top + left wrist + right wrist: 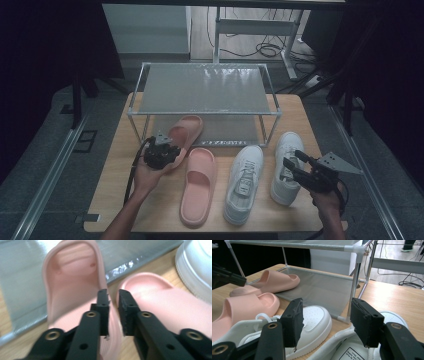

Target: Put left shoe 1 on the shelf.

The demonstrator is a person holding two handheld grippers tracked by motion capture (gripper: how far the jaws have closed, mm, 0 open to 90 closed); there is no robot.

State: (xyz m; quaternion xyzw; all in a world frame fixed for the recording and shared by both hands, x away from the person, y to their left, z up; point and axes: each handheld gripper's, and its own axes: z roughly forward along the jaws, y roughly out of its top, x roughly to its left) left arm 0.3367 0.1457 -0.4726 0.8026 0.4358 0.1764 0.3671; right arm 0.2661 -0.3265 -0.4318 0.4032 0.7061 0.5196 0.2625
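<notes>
One: Four shoes sit on the wooden table, and the two-tier shoe rack takes up its 12 o'clock end. What trouble could the rack cause?

Two: Its lower shelf sits close under the top tier. The pink slide lies toe-first on that shelf, with its heel out over the table toward 6 o'clock. Pushed in crooked, the slide could catch the front post at its 9 o'clock, or shove the light frame across the wood.

One: And the white sneakers?

Two: The left sneaker and the right sneaker lie at 3 o'clock of the slides. The right gripper hovers over the right sneaker's opening with its jaws spread wide and nothing between them. A careless dip there would knock that shoe askew.

One: What about the second slide?

Two: It lies just beside the first, at its 5 o'clock. The person's left hand works right next to it and could brush it out of line.

One: And the left gripper?

Two: It is at the pink slide's heel, with its jaws drawn nearly together along the right rim. Whether the pads actually pinch that rim cannot be told. If they hold only a thin edge of soft foam, the slide may twist or slip free and end up half off the shelf.
</notes>
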